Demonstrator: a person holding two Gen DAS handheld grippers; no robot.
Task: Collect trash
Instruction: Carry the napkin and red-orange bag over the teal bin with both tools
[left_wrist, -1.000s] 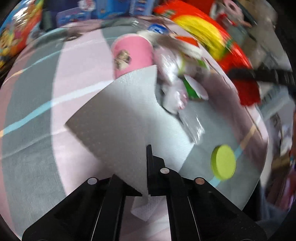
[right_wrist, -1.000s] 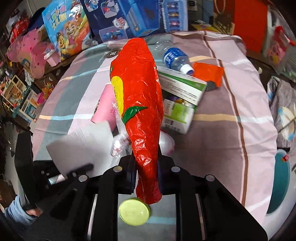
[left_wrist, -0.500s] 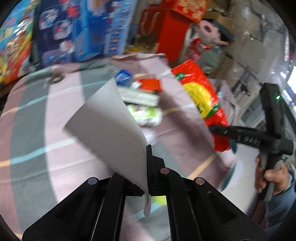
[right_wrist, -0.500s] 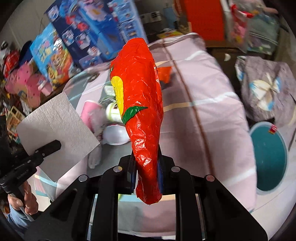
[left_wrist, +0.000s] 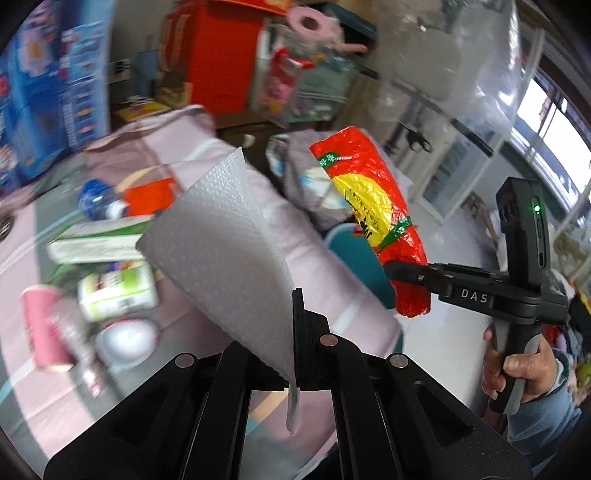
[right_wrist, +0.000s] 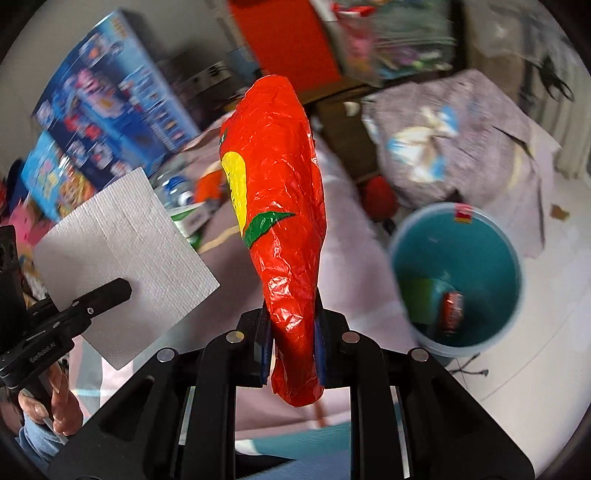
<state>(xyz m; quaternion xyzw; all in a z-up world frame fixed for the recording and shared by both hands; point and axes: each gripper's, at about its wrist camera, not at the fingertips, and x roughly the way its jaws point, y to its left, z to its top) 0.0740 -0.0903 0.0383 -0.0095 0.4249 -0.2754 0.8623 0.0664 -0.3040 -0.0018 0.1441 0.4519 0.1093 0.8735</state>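
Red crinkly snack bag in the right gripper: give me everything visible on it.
The red crinkled foil snack bag looks like thin, shiny, creased plastic film, with a yellow oval patch, a green leaf-shaped mark and dark print on the yellow. It seems flattened and mostly empty. The right gripper is shut on its lower part, leaving a short tail hanging below the fingers. The bag stands up and away from the gripper, in the air, touching nothing else. A teal round bin sits on the floor to its right.

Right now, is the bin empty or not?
Not empty. The right wrist view shows the bin holding a red wrapper and something green.
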